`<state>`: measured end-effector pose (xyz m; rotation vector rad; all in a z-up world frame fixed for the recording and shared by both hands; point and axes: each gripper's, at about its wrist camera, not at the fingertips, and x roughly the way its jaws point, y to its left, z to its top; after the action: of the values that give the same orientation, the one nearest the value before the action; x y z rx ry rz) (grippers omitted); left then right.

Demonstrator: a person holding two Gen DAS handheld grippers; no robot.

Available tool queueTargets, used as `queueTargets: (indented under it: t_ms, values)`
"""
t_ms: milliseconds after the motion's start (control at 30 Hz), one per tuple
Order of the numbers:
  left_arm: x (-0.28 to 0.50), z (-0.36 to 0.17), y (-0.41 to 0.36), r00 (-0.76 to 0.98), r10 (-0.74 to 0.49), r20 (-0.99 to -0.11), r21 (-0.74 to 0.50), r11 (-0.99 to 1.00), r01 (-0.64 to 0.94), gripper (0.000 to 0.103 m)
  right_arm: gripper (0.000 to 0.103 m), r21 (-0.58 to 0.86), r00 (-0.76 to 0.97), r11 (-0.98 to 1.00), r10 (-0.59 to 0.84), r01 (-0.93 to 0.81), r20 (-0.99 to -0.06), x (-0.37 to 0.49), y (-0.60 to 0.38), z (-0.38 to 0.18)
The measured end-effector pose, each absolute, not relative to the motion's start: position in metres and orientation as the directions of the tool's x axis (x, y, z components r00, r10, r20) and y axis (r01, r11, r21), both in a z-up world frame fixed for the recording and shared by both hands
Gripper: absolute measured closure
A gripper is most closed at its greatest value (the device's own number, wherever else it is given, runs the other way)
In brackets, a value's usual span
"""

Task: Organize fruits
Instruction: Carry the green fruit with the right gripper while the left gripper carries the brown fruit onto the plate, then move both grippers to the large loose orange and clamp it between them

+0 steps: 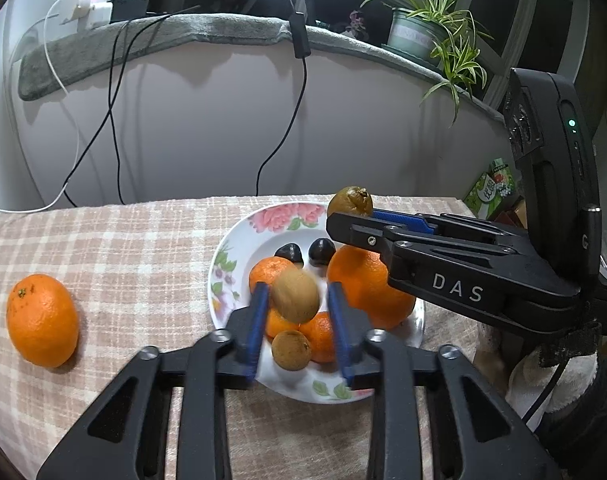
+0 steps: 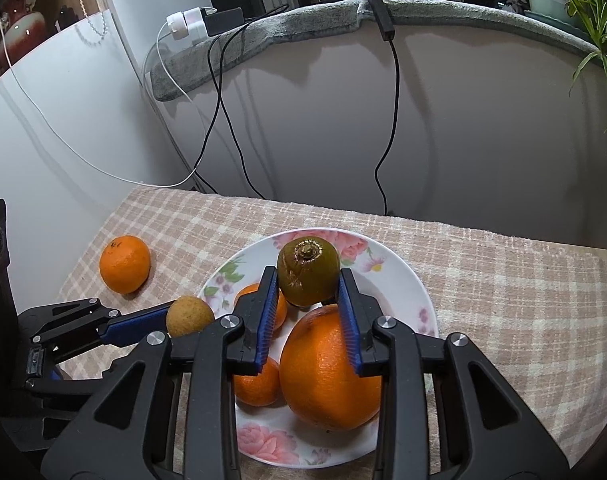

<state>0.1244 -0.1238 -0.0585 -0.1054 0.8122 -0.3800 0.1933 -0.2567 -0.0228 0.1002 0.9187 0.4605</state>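
- Your plate (image 2: 399, 272) sits at the lower middle of both views on the checked cloth of the bench (image 1: 115, 248), and most of the fruit is already gathered on it: a large orange (image 2: 327, 368), some smaller tangerines (image 2: 255, 384), a small brown fruit (image 1: 291, 350) and two dark chestnut-like pieces (image 1: 321, 252) toward the far side
- Your left gripper (image 1: 297, 302) hovers over the plate with its jaws a little apart; the blurred brown kiwi (image 1: 295, 296) lies between the blue pads with a visible gap on the right-hand side, so I judge it is being released onto the pile rather than held firmly
- Your right gripper (image 2: 307, 276) has its jaws clamped on a greenish kiwi (image 2: 308, 276), stem end facing the camera, held above the plate and not yet set down
- One loose orange (image 1: 41, 320) lies off the plate on the cloth at the lower left of the left wrist view, well apart from the rest
- By my reading you are well past halfway; left to do: let the left kiwi settle, place the right one, then fetch the stray orange; whether other fruit lies out of frame I cannot tell
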Motion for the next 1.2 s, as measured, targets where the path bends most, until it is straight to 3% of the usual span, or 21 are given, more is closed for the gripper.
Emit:
queueTargets:
  t_ms: [33,100,233,400,1200]
  values:
    - [0.124,-0.058,-0.124,0.626,-0.372,-0.686,-0.235,0.927,0.293,0.064,0.069,0.276,0.517,0.899,0.424,-0.341,-0.743,0.194,-0.256,-0.023]
    - [0.123,-0.058,-0.125,0.628,-0.372,-0.683,-0.232,0.927,0.296,0.060,0.043,0.270,0.528,0.900,0.422,-0.342,-0.737,0.192,-0.257,-0.021]
    - [0.122,-0.057,-0.126,0.633,-0.371,-0.679,-0.228,0.927,0.299,0.049,0.031,0.252,0.553,0.904,0.412,-0.344,-0.724,0.188,-0.257,-0.014]
    - [0.120,-0.055,-0.126,0.641,-0.364,-0.676,-0.222,0.929,0.295,0.025,0.010,0.241,0.572,0.910,0.402,-0.338,-0.715,0.186,-0.259,-0.010]
    - [0.116,-0.054,-0.118,0.648,-0.314,-0.694,-0.187,0.948,0.259,0.023,0.006,0.222,0.593,0.917,0.386,-0.333,-0.707,0.181,-0.259,0.003]
